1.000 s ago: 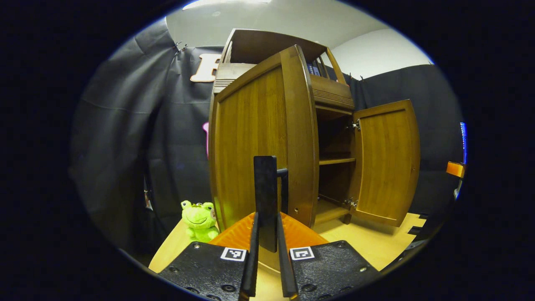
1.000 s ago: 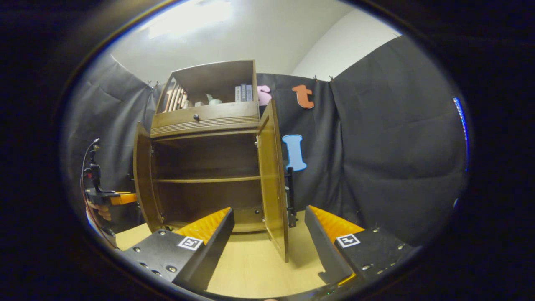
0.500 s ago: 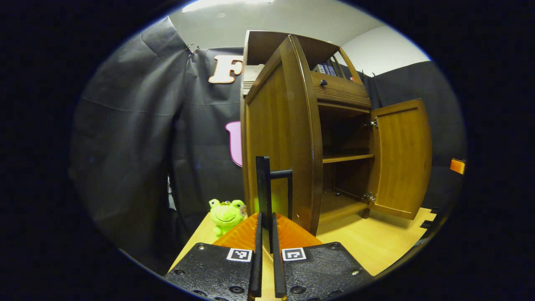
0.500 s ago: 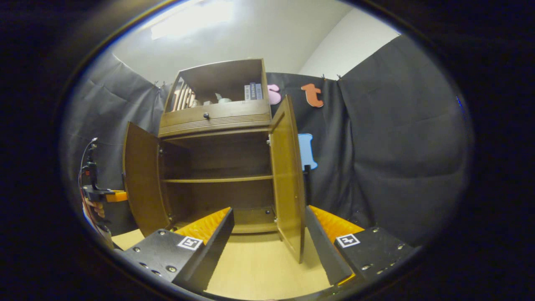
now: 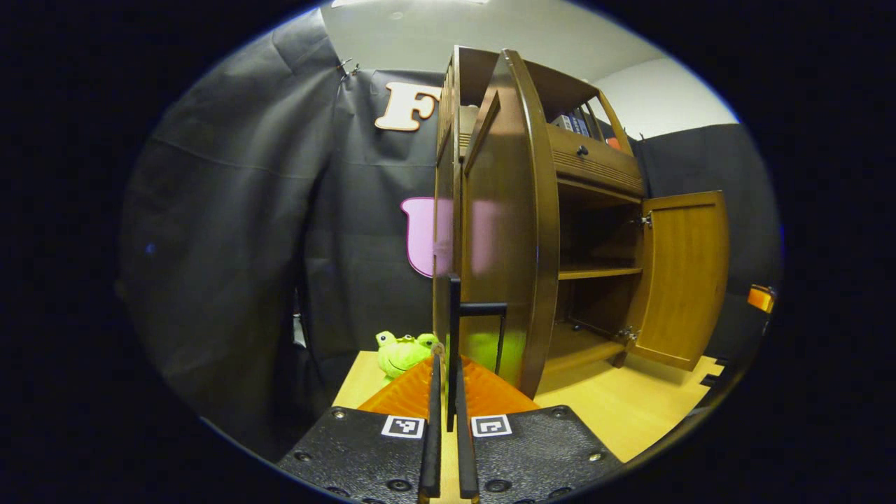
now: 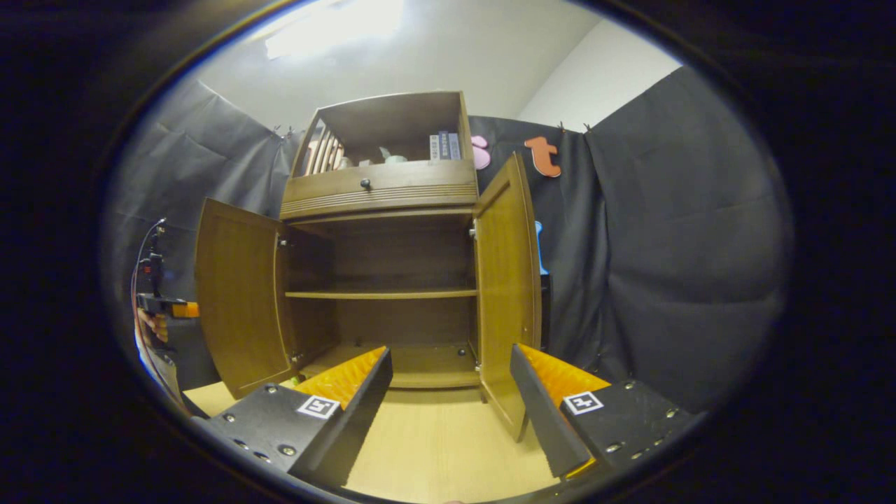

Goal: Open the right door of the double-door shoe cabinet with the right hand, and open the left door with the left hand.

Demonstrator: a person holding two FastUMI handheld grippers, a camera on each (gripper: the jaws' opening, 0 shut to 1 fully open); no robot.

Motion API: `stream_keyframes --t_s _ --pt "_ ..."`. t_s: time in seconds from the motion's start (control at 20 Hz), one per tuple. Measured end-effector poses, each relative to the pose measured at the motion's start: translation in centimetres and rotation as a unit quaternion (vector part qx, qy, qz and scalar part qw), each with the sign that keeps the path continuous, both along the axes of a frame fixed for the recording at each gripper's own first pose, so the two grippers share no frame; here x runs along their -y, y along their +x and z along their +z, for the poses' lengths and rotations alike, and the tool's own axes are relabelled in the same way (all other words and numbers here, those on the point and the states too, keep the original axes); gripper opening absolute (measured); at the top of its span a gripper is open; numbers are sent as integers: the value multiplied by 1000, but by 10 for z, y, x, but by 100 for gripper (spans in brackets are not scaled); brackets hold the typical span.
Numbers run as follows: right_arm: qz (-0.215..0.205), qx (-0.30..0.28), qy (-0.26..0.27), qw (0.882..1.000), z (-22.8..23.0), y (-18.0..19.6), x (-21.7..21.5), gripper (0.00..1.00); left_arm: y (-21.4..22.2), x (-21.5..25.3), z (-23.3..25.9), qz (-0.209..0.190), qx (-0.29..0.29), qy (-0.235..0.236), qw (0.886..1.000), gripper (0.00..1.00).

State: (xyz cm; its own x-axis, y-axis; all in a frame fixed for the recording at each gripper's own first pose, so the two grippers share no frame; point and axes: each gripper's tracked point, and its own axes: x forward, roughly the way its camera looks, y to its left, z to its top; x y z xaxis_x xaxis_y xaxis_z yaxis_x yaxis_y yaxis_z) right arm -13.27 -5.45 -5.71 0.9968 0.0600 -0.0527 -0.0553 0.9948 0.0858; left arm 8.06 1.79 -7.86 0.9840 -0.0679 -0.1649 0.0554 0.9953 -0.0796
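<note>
The shoe cabinet (image 6: 381, 280) stood on the pale wooden floor (image 6: 434, 448) with both lower doors swung wide. In the right gripper view, the left door (image 6: 234, 294) hung open at the cabinet's left side and the right door (image 6: 505, 280) at its right, baring one shelf (image 6: 381, 295) inside. The right gripper (image 6: 448, 392) hovered in front of the cabinet, fingers spread wide and holding nothing, apart from the right door. In the left gripper view, the left gripper (image 5: 445, 420) had its fingers pressed almost together around the thin black handle (image 5: 455, 329) on the left door's (image 5: 500, 231) outer face. A green frog toy (image 5: 402, 352) sat on the floor beside the cabinet, just behind that door.
</note>
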Motion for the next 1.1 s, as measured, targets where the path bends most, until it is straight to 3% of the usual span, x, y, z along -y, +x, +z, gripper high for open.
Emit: stream_keyframes --t_s 0.2,0.4,0.45,0.5,0.65,0.8,0.85,0.9,0.95,1.1 --pt "4 1 8 1000 2 3 -6 100 0 -1 -3 -7 1 2 1000 13" --pt "8 -2 7 1000 2 2 -10 100 -8 -13 2 29 2 20 999 22" --pt "9 -3 4 1000 1 3 -11 100 -13 -14 5 37 7 28 999 37" --pt "11 -5 1 1000 0 2 -11 100 -17 -13 9 41 12 32 999 45" --pt "9 -6 -2 1000 1 0 -10 100 -31 -13 13 58 10 27 998 49" --pt "6 -1 3 1000 4 -3 -8 100 -45 -21 23 111 23 14 993 67" --pt "6 -1 5 1000 5 -4 -8 100 -50 -19 27 125 33 6 992 68" --pt "6 -2 5 1000 4 -4 -8 100 -55 -13 29 121 34 11 992 76" --pt "5 -3 5 1000 4 -5 -8 100 -60 -9 34 121 39 14 992 72" --pt "8 2 7 1000 9 -7 -13 100 -75 2 63 125 74 18 989 84"
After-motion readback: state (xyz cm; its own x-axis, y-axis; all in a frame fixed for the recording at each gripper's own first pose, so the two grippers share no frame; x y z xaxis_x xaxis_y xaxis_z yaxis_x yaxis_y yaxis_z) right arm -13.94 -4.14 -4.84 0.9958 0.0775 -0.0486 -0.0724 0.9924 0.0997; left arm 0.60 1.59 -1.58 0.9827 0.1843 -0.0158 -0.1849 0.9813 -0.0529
